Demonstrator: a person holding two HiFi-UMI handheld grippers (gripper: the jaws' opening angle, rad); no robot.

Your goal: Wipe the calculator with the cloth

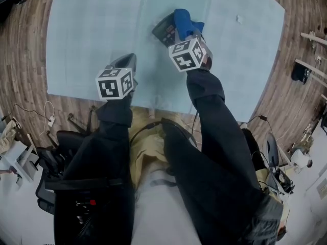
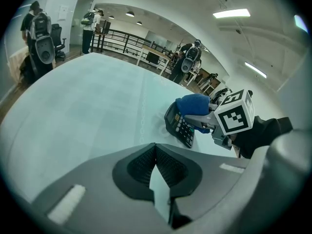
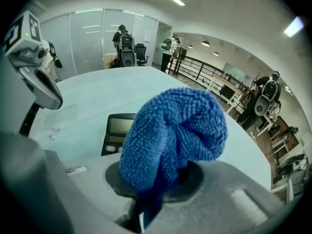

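A dark calculator [image 1: 163, 30] lies on the pale blue table [image 1: 92, 29], a little right of the middle. My right gripper [image 1: 187, 34] is shut on a bunched blue cloth [image 1: 184, 22], which hangs over the calculator's right side. In the right gripper view the cloth [image 3: 171, 133] fills the jaws and hides part of the calculator [image 3: 117, 129]. My left gripper [image 1: 126, 61] hovers near the table's front edge, left of the calculator, shut with nothing in it. The left gripper view shows its tips [image 2: 155, 149] together, and the calculator [image 2: 179, 126] and cloth [image 2: 194, 104] ahead to the right.
A small white scrap [image 1: 238, 19] lies at the table's far right. Wood floor surrounds the table, with chairs, cables and gear at both sides. People with backpacks [image 2: 39, 30] stand beyond the far edge, near a railing [image 2: 122, 37].
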